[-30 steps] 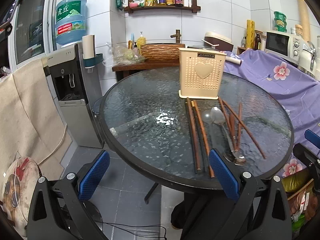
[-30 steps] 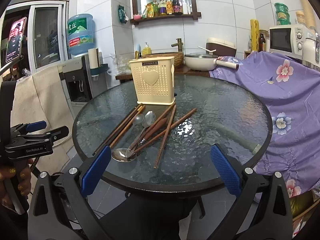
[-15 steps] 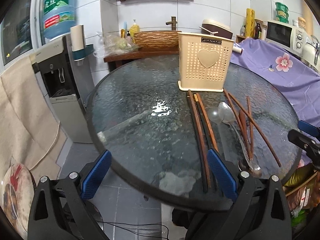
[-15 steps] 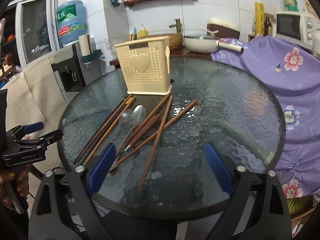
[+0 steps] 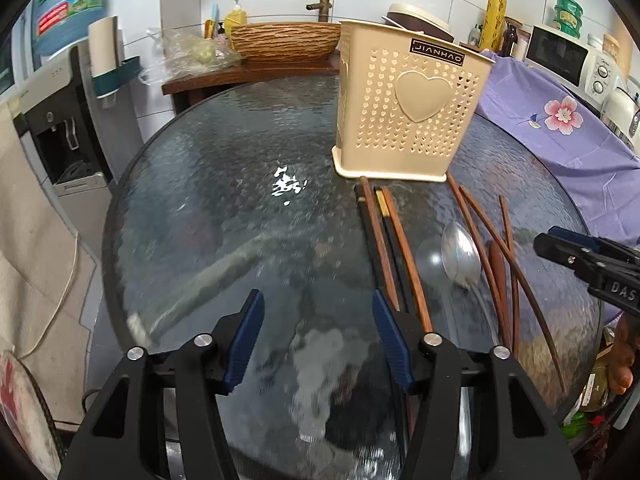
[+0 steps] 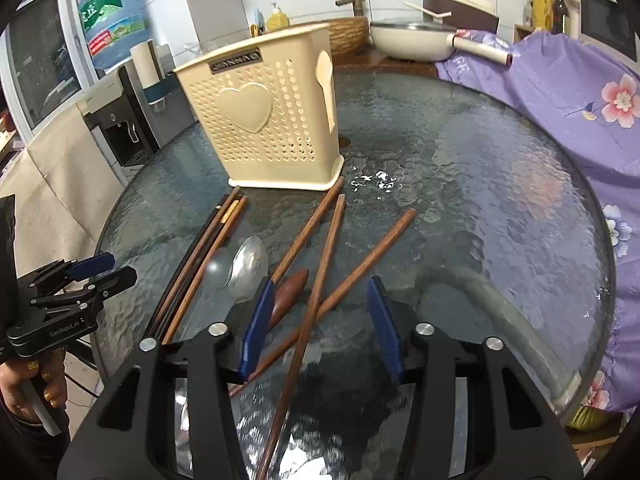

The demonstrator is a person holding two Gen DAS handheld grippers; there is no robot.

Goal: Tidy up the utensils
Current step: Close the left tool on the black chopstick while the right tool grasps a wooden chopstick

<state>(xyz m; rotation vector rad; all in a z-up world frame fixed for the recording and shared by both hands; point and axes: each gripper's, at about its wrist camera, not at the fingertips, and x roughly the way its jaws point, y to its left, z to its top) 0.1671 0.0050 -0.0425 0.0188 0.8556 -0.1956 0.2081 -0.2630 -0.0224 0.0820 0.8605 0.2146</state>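
A cream perforated utensil holder (image 5: 412,114) with a heart stands on the round glass table (image 5: 224,184); it also shows in the right wrist view (image 6: 264,120). In front of it lie several brown chopsticks (image 5: 394,248), a metal spoon (image 5: 460,256) and a brown wooden spoon (image 6: 290,292). My left gripper (image 5: 318,340) is open and empty, low over the table's near part, its right finger beside the left chopsticks. My right gripper (image 6: 320,324) is open, its fingers on either side of two crossed chopsticks (image 6: 320,280), not closed on them.
A water dispenser (image 5: 68,92) stands left of the table. A wooden counter with a basket sink (image 5: 284,40) is behind it. A purple flowered cloth (image 6: 560,92) covers furniture on the right. A white pan (image 6: 416,40) sits behind the table.
Both grippers have moved forward and down over the table toward the utensils. The right gripper's fingers now straddle the crossed chopsticks. Nothing has been taken hold of.
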